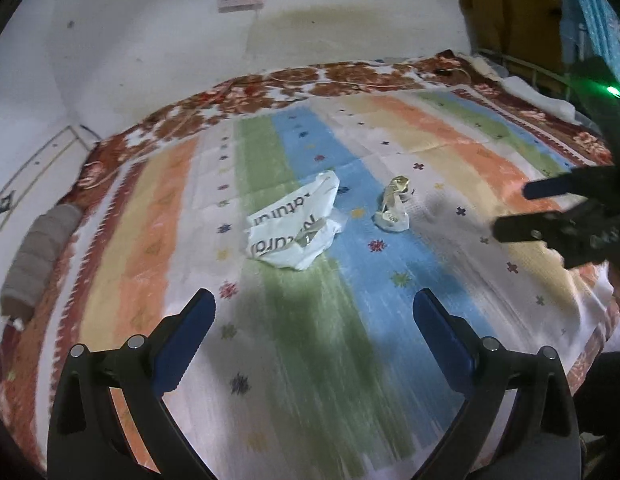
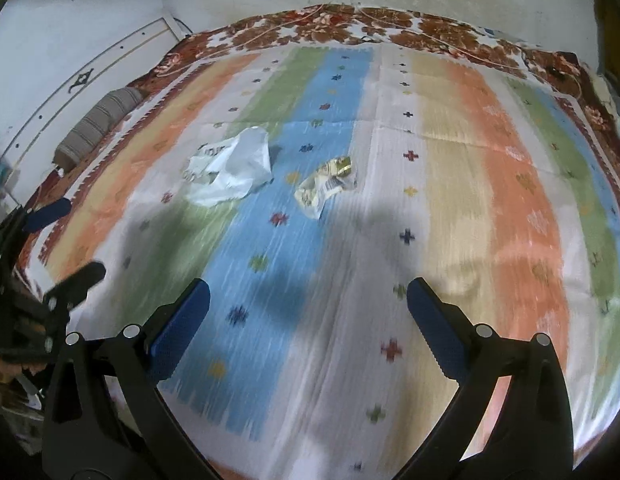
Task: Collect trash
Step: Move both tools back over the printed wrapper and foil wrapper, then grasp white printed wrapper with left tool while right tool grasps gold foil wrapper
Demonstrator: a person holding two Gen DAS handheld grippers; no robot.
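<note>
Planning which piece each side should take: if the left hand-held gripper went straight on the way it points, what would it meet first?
Probably the white crumpled bag, lying almost dead ahead of the open left hand-held gripper. Only bare striped sheet lies between, though depth is uncertain.

Both wrist views look down along tongs; share striped bedspread (image 1: 310, 340).

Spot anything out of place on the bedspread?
Two bits of litter on the striped bedspread: a crumpled white plastic bag with printed lettering, and beside it, apart, a crumpled gold-and-white wrapper. Nothing spilled or damaged.
</note>
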